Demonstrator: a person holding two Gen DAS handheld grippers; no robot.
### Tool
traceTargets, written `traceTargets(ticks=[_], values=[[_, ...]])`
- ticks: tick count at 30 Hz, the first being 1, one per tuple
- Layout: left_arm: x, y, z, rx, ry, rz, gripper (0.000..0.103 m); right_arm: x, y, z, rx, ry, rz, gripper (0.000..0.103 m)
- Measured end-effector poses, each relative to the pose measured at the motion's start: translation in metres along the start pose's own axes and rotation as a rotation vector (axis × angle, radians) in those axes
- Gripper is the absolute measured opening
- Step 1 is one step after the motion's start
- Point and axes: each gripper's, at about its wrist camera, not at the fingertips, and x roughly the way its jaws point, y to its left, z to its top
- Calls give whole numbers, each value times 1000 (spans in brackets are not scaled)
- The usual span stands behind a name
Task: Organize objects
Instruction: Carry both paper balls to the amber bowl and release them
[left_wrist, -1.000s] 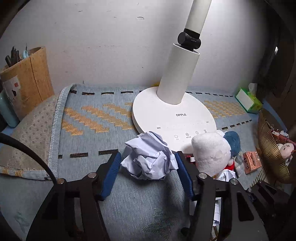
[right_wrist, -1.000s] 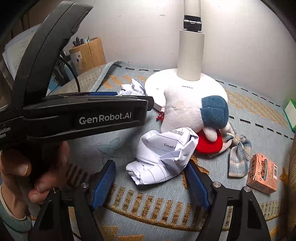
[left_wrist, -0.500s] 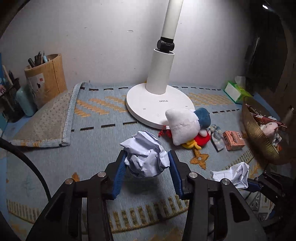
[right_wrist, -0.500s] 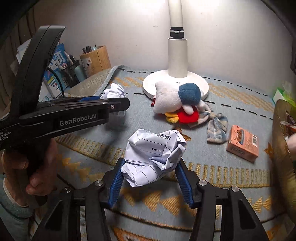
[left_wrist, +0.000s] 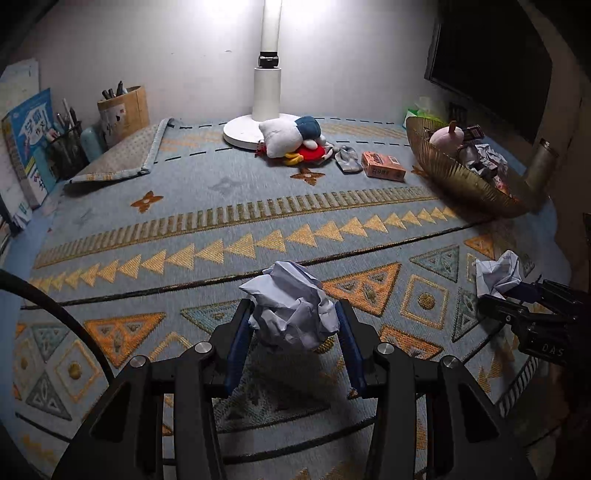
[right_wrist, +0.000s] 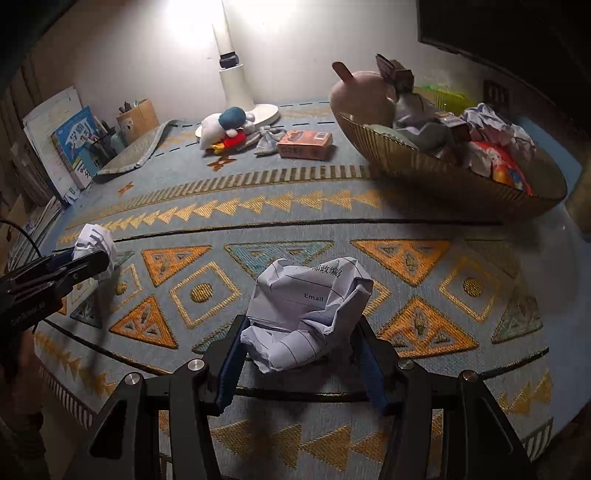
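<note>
My left gripper (left_wrist: 293, 325) is shut on a crumpled white paper ball (left_wrist: 290, 306), held above the patterned cloth near its front. My right gripper (right_wrist: 301, 336) is shut on a crumpled printed form (right_wrist: 308, 312) marked "Email", also held above the cloth. Each gripper shows in the other's view: the right one with its paper (left_wrist: 498, 275) at the right edge, the left one with its ball (right_wrist: 94, 247) at the left edge. A gold ribbed bowl (right_wrist: 424, 166) holding a pink toy, wrappers and crumpled paper stands at the right.
A white lamp (left_wrist: 266, 110) stands at the back with a plush toy (left_wrist: 291, 138), a small sock (left_wrist: 347, 160) and an orange box (left_wrist: 382, 166) in front of it. Pen holders (left_wrist: 122, 110) and books (left_wrist: 26, 147) line the left. A dark monitor (left_wrist: 487, 62) hangs at right.
Both grippers closed on their papers, lifted them, and pulled back from the lamp and plush toy toward the front of the cloth. The bowl is now close on the right.
</note>
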Motion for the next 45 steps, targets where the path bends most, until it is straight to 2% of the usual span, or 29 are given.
traceTargets(ticks=[3, 5, 7, 11, 14, 15, 16, 20, 22, 25, 28, 31, 35, 37, 39, 44, 45], values=[[7, -4, -6, -8, -5, 13, 42, -2, 0, -3, -12, -20, -2, 55], [5, -6, -7, -6, -21, 19, 42, 0, 4, -3, -38, -18, 11, 63], [7, -6, -7, -6, -25, 27, 42, 0, 6, -5, -51, -20, 26, 84], [8, -3, -8, -26, -37, 23, 43, -1, 5, -10, -54, -50, 17, 86], [9, 2, -7, -45, -33, 4, 43, 0, 1, -12, -32, -85, -55, 83], [10, 3, -6, -50, -31, 2, 43, -1, 0, -12, -32, -99, -81, 72], [10, 2, -6, -51, -31, 2, 43, -2, -1, -11, -33, -101, -99, 54], [10, -2, -3, -36, -38, 19, 43, -15, -12, -3, 6, -115, -39, 54], [10, -7, 4, -29, -41, 1, 43, -27, -21, 4, 24, -139, -31, 54], [2, -26, 24, 17, -82, -9, 43, -52, -41, 19, 60, -196, -37, 54], [-12, -55, 56, 99, -154, -33, 43, -81, -68, 42, 98, -271, -80, 54], [-20, -89, 102, 169, -213, -100, 43, -106, -96, 70, 138, -344, -139, 54], [-8, -128, 175, 218, -231, -243, 43, -118, -132, 103, 218, -398, -194, 54], [15, -144, 206, 237, -200, -292, 43, -116, -148, 115, 256, -404, -190, 54], [40, -156, 227, 227, -184, -303, 43, -107, -159, 122, 282, -393, -189, 54], [73, -184, 243, 268, -199, -334, 44, -78, -170, 130, 288, -338, -178, 55], [79, -188, 243, 266, -197, -352, 50, -71, -170, 130, 280, -325, -180, 55]])
